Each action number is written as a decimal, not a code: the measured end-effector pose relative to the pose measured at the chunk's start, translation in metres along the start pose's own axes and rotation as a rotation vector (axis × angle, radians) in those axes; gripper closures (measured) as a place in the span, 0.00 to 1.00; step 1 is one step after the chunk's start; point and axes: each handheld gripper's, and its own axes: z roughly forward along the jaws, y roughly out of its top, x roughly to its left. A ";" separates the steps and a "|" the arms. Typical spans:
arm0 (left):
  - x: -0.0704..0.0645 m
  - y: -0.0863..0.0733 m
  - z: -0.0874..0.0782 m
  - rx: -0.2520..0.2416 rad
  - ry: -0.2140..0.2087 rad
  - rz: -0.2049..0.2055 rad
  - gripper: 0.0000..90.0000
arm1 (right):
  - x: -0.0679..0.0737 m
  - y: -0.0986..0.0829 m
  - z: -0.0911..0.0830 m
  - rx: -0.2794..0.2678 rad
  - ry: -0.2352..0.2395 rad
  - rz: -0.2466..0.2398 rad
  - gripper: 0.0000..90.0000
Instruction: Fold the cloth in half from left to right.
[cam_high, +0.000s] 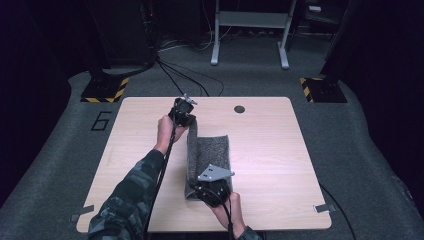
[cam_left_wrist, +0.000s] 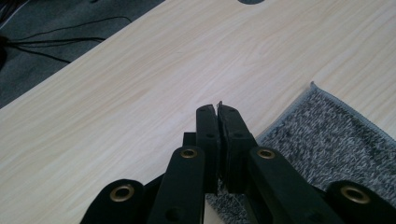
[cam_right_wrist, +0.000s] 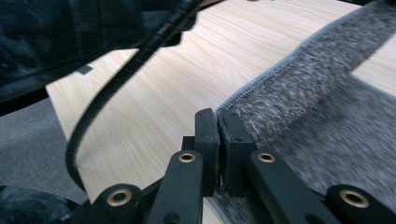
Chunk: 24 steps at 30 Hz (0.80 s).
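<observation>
- Your left hand-held gripper (cam_high: 183, 114) sits at about 11 o'clock of the grey towel (cam_high: 210, 155), its jaws pressed together on the far corner; in the left gripper view (cam_left_wrist: 218, 122) a thin edge of cloth shows between the tips, so the bite looks shallow and could slip if you pull hard.
- Your right hand-held gripper (cam_high: 211, 192) is at the towel's 6 o'clock end, jaws clamped on the near corner; the right gripper view (cam_right_wrist: 218, 128) shows the stitched hem caught right at the tips, again a thin hold.
- The towel lies near the middle of the worktop (cam_high: 280, 150), its left edge lifted and partly turned over toward 3 o'clock.
- If you move the two corners at different speeds, the fold is likely to land skewed, and the edges will not meet.
- Lifting too high could drag the flat half along the smooth wood and shift the whole cloth.
- The trailing cable (cam_right_wrist: 116, 79) runs close by your right hand-held gripper; it could snag the raised flap as you sweep across.
</observation>
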 end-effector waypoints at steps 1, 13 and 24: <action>-0.003 0.002 0.003 0.007 -0.003 0.013 0.97 | -0.005 -0.007 -0.004 0.015 -0.011 0.011 0.97; -0.030 0.012 0.026 0.016 -0.023 0.045 0.97 | -0.017 -0.028 -0.018 0.044 -0.072 0.037 0.97; -0.048 0.017 0.041 0.032 -0.034 0.078 0.96 | -0.031 -0.052 -0.023 0.087 -0.116 0.058 0.97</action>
